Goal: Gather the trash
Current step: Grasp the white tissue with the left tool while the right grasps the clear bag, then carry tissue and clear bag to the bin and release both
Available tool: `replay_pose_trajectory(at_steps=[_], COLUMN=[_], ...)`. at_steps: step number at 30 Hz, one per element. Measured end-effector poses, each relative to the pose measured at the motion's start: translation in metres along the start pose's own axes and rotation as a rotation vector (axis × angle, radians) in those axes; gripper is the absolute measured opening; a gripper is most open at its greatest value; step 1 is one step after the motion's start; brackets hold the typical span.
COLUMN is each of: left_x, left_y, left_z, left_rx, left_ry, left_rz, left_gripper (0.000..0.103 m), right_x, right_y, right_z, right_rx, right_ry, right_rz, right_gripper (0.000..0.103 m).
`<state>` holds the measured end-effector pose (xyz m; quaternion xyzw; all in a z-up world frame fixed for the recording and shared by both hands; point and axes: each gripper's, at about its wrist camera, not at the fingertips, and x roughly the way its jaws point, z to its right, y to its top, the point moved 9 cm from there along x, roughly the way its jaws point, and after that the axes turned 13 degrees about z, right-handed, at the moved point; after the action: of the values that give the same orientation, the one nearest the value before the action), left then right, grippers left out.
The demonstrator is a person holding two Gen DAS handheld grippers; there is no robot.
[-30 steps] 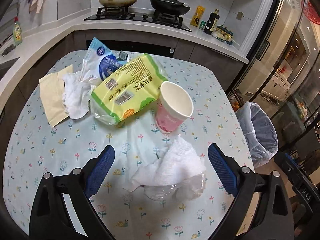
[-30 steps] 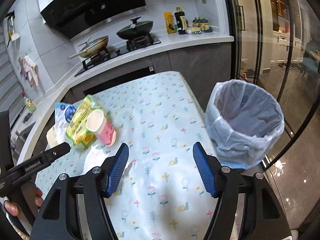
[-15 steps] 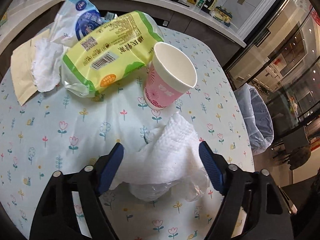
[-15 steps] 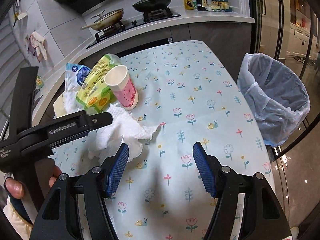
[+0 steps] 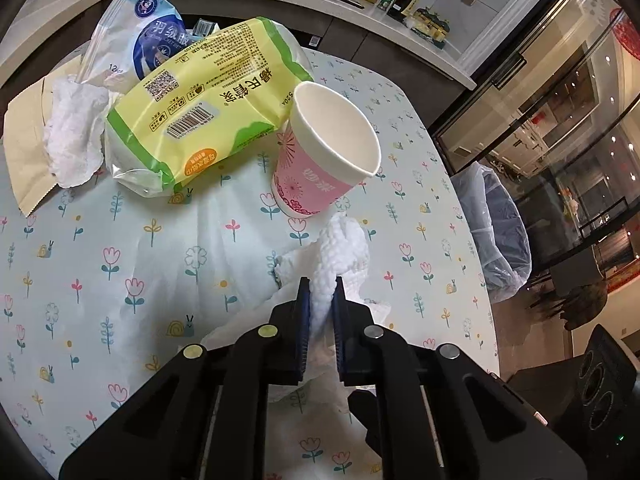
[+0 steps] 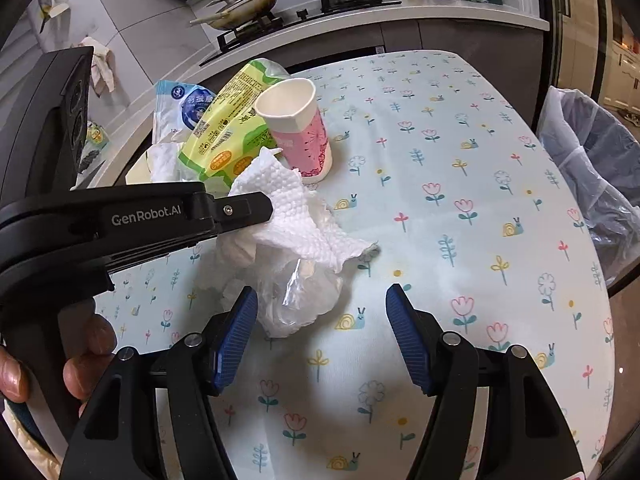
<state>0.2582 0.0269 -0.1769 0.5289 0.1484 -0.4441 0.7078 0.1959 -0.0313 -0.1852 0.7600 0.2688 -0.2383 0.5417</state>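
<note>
One left claw [image 5: 320, 292] pinches crumpled paper towel [image 5: 340, 252], bunched lengthwise toward paper cup [image 5: 324, 160].

- the tissue [image 5: 344, 248] lies on the tabletop [image 5: 120, 240], pinched between the fingers [image 5: 303, 320] of the left gripper [image 5: 320, 308].
- a clear bag [image 6: 296, 296] lies under the tissue, just ahead of the right gripper [image 6: 320, 336], nearer its left finger.
- the cup [image 5: 324, 160] stands just behind the tissue.
- left of the cup lies the pack [image 5: 200, 108], its end touching the cup.
- behind the pack lies a pouch [image 5: 136, 40], partly under it.
- left of the pack lies a second tissue [image 5: 72, 136] on an envelope [image 5: 20, 144].
- the bin [image 6: 596, 176] stands off the tabletop's right edge.
- the stove [image 6: 304, 4] is on the counter behind the tabletop.
</note>
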Motion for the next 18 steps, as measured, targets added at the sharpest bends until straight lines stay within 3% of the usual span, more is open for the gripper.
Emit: replay_pose_trajectory(at_steps=[4,6,9,18], left_x=[-0.004,-0.007,-0.014,-0.034], left_y=[0.001,0.002,0.005,0.012], left_z=[-0.007,-0.007,-0.008,0.01], left_rx=[-0.006,-0.006,0.001,0.026], left_ry=[0.019,0.021,0.036,0.024], left_rz=[0.008,0.016,0.033,0.076], left_gripper=[0.01,0.01,0.01,0.01], right_x=[0.012,0.017,0.018,-0.025], right_y=[-0.003,-0.007,-0.011,0.015], right_z=[-0.007,-0.009,-0.008,0.022], right_rx=[-0.009,-0.001,0.01,0.048], right_ry=[0.005,0.021,0.026,-0.006], right_rz=[-0.018,-0.043,-0.05,0.062], right_gripper=[0.059,0.038,0.023,0.016])
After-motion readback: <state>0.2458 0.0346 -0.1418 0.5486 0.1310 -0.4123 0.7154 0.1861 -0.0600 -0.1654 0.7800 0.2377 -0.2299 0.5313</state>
